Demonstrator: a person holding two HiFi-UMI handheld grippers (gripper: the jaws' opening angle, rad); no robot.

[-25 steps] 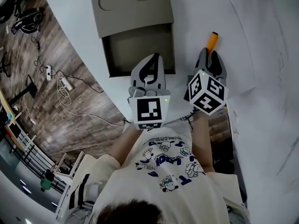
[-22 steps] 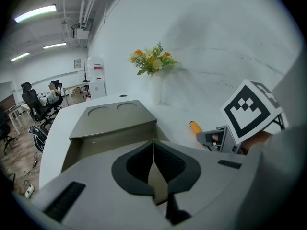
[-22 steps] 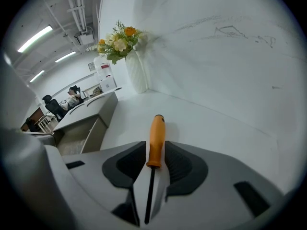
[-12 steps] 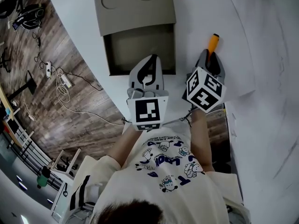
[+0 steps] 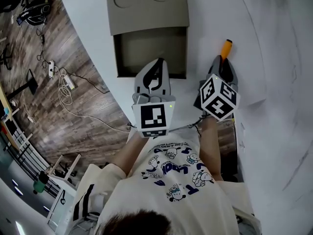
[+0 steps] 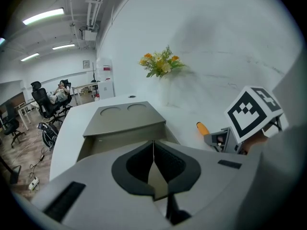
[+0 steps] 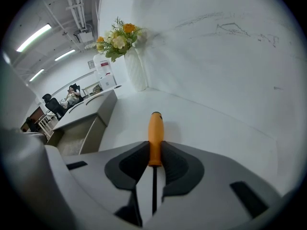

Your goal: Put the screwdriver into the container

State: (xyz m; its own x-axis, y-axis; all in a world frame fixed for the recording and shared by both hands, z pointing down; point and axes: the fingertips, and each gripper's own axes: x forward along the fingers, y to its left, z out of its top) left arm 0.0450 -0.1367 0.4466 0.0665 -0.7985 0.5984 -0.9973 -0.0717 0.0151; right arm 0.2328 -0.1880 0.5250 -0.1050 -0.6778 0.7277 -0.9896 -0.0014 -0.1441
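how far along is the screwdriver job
Done: the right gripper is at the screwdriver, which lies on the table. In hand: its jaws have just been closing and now pinch the orange handle. To do: lift it and carry it into the open grey container. The left gripper is shut, empty.

A white wall [image 7: 216, 56] stands beyond the right gripper [image 7: 154, 150], a vase of flowers [image 7: 134, 68] ahead-left. Wood-plank floor [image 5: 44, 43] with cables [image 5: 68, 99] lies left of the left gripper [image 5: 157, 65].

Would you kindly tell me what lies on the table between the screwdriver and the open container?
Only bare white table lies between the screwdriver and the container; the head view shows this stretch plainly.
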